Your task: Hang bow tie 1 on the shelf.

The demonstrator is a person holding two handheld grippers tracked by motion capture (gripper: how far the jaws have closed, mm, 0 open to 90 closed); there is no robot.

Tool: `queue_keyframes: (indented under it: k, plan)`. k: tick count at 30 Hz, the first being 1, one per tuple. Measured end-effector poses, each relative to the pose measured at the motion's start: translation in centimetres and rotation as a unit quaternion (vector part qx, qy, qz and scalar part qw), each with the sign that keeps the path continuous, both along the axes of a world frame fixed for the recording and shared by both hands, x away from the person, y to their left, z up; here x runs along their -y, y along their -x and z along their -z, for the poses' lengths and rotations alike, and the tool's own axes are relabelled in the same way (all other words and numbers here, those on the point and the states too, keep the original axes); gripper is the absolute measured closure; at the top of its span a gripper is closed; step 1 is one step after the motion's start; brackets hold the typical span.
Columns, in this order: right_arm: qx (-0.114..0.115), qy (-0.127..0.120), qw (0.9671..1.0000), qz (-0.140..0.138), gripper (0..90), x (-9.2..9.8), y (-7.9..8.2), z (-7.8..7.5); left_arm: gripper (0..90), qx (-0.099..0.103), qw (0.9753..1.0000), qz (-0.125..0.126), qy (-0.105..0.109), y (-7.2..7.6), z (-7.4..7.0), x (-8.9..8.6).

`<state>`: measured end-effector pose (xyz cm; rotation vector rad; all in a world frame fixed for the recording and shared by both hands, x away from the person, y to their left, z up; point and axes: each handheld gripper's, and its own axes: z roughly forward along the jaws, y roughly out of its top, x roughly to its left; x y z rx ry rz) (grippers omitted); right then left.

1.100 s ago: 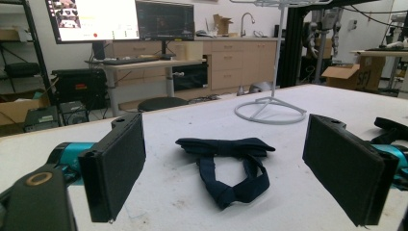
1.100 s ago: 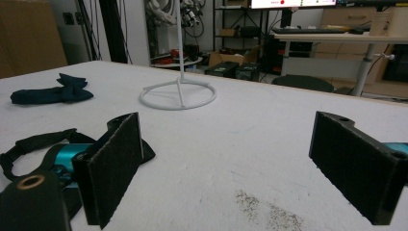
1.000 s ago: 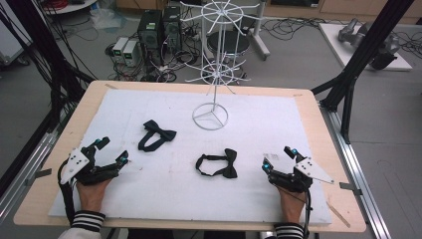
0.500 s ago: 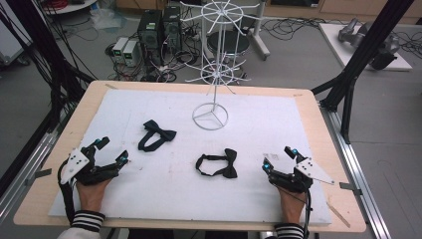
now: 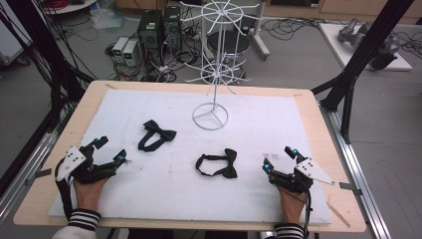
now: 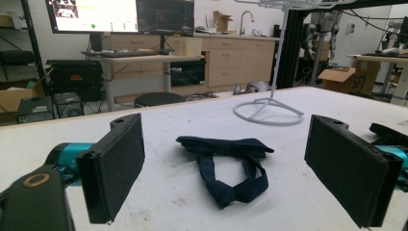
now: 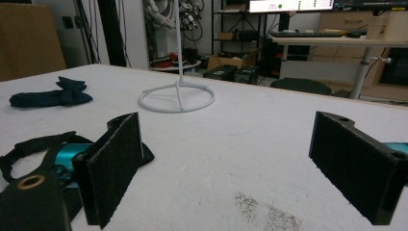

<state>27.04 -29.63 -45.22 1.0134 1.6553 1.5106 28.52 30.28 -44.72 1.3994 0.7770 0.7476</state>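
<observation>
two bow ties (image 5: 157, 135) (image 5: 217, 165) lie on the mat (image 5: 259, 199), the wire stand (image 5: 211, 117) behind them.

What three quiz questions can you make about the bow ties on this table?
1. True or false: both bow ties lie flat on the table, and neither hangs on the rack.
2. Which bow tie sits straight ahead of the left hand-held gripper: A) the navy bow tie, B) the black bow tie, C) neither?
3. Fill in: the jaws of the right hand-held gripper are ____.

Key
1. True. Both rest on the white cover, near the rack's ring base.
2. A. It lies between the jaws in the left gripper view.
3. Open, with nothing between them.
</observation>
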Motion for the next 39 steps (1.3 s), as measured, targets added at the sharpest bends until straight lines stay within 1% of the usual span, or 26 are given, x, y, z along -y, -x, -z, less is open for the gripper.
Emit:
queue_keyframes:
  k: [2,3,6,7,8,9,13,14,15,19,21,22,24,25,26,27,28,31,32,33,39]
  plan:
    - [-0.001,-0.002,1.0,0.0,11.0,0.0,0.0,0.0,14.3,0.001,1.0,0.003,0.001,-0.2,-0.5,-0.1]
    - [-0.001,-0.002,1.0,0.0,11.0,0.0,0.0,0.0,14.3,0.001,1.0,0.003,0.001,-0.2,-0.5,-0.1]
    - [-0.002,-0.003,1.0,0.001,10.9,0.0,0.0,0.0,14.3,0.0,1.0,0.008,-0.005,-0.8,-1.4,-0.2]
    - [-0.002,-0.004,1.0,0.0,11.0,0.0,0.1,0.0,14.3,0.0,0.9999,0.011,-0.009,-1.0,-1.8,-0.3]
    - [-0.002,-0.005,1.0,0.001,10.9,0.0,0.1,0.0,14.3,0.0,0.9998,0.014,-0.014,-1.5,-2.5,-0.3]
    - [-0.002,-0.005,1.0,0.001,10.9,0.0,0.1,0.0,14.3,0.0,0.9998,0.014,-0.014,-1.5,-2.5,-0.3]
    - [-0.002,-0.005,1.0,0.0,11.0,0.0,0.1,0.0,14.3,-0.001,0.9994,0.025,-0.025,-2.4,-3.9,-0.3]
    - [-0.001,-0.005,1.0,0.0,10.9,0.0,0.1,0.0,14.3,0.0,0.999,0.032,-0.031,-2.8,-4.6,-0.3]
    - [-0.001,-0.005,1.0,0.0,10.9,0.0,0.1,0.0,14.3,0.0,0.999,0.032,-0.031,-2.8,-4.6,-0.3]
    - [-0.001,-0.005,1.0,0.0,10.9,0.0,0.1,0.0,14.3,0.0,0.998,0.044,-0.044,-3.5,-5.7,-0.3]
    - [0.0,-0.005,1.0,0.0,11.0,0.0,0.1,0.0,14.3,-0.003,0.9974,0.051,-0.051,-3.8,-6.1,-0.3]
    - [-0.002,-0.007,1.0,0.0,11.0,0.0,0.1,0.0,14.3,-0.004,0.9968,0.056,-0.058,-4.0,-6.3,-0.3]
    - [0.0,-0.006,1.0,-0.001,11.0,0.0,0.1,0.0,14.3,-0.008,0.9955,0.063,-0.07,-4.3,-6.6,-0.3]
    - [-0.002,-0.006,1.0,0.0,11.0,0.0,0.1,0.0,14.3,-0.01,0.9947,0.068,-0.077,-4.5,-6.8,-0.3]
    - [0.001,-0.005,1.0,0.0,11.0,0.1,0.1,0.0,14.3,-0.015,0.9929,0.075,-0.091,-4.8,-7.2,-0.3]
    - [0.001,-0.005,1.0,0.0,11.0,0.0,0.1,0.0,14.3,-0.015,0.9929,0.075,-0.091,-4.8,-7.2,-0.3]
    - [0.001,-0.005,1.0,0.0,11.0,0.0,0.1,0.0,14.3,-0.016,0.9921,0.079,-0.096,-4.9,-7.4,-0.3]
    - [-0.002,-0.006,1.0,0.0,11.0,0.0,0.1,0.0,14.3,-0.021,0.9909,0.092,-0.096,-5.4,-7.8,-0.3]
    - [-0.002,-0.006,1.0,0.0,11.0,0.0,0.1,0.0,14.3,-0.027,0.9903,0.096,-0.097,-5.7,-8.0,-0.3]
    - [-0.001,-0.005,1.0,0.0,11.0,0.0,0.1,0.0,14.3,-0.027,0.9903,0.096,-0.097,-5.7,-8.0,-0.3]
    - [-0.001,-0.004,1.0,0.0,10.9,0.0,0.1,0.0,14.3,-0.037,0.9877,0.112,-0.102,-6.7,-8.7,-0.2]
